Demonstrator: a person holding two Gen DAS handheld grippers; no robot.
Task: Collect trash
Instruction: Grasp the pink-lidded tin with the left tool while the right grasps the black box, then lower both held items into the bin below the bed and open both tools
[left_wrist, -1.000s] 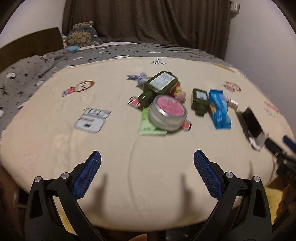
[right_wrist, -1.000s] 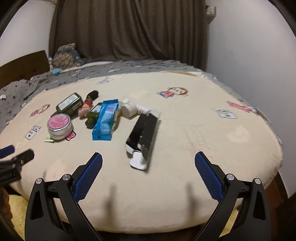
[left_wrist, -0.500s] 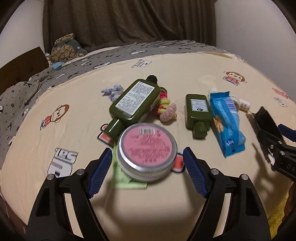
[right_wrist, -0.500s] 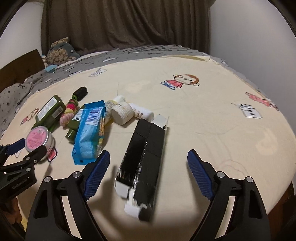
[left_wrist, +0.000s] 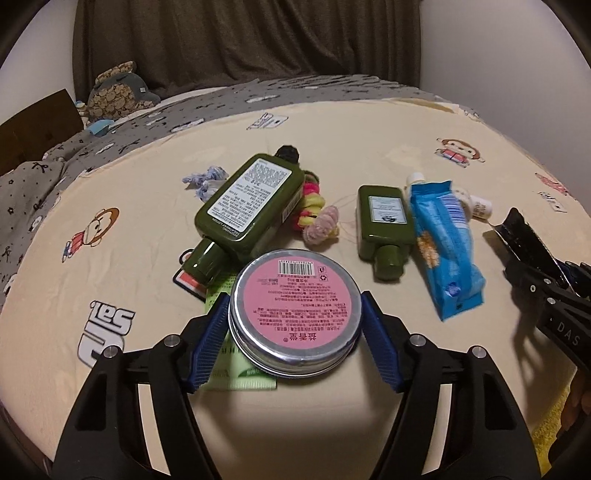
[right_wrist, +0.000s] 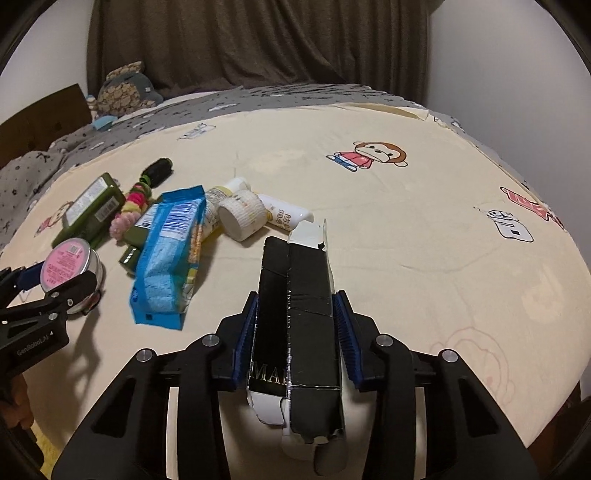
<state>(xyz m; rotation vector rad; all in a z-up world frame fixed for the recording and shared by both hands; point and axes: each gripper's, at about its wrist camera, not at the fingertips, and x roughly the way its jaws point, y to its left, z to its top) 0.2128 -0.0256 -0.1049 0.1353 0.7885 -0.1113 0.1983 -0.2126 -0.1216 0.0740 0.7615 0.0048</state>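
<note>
A round metal tin (left_wrist: 295, 314) with a pink label lies on the cream blanket, on top of a green sachet (left_wrist: 236, 373). My left gripper (left_wrist: 294, 317) straddles the tin with its jaws closing, and both blue pads touch the tin's sides. A long black carton (right_wrist: 299, 314) with torn white ends lies lengthwise between the jaws of my right gripper (right_wrist: 296, 314). Those jaws are closing too, and their pads sit against the carton's long sides. Each gripper also shows at the edge of the other view.
Beyond the tin lie a large green bottle (left_wrist: 251, 206), bright hair ties (left_wrist: 314, 214), a small green bottle (left_wrist: 386, 225) and a blue wrapper (left_wrist: 443, 251). A white roll (right_wrist: 242, 214) and white tube (right_wrist: 284, 218) lie past the carton. A grey quilt (right_wrist: 221, 99) and plush toy (right_wrist: 125, 92) lie behind.
Both grippers moved forward over the blanket, the left around the tin and the right around the black carton. Their jaws went from wide open to closed against these things.
</note>
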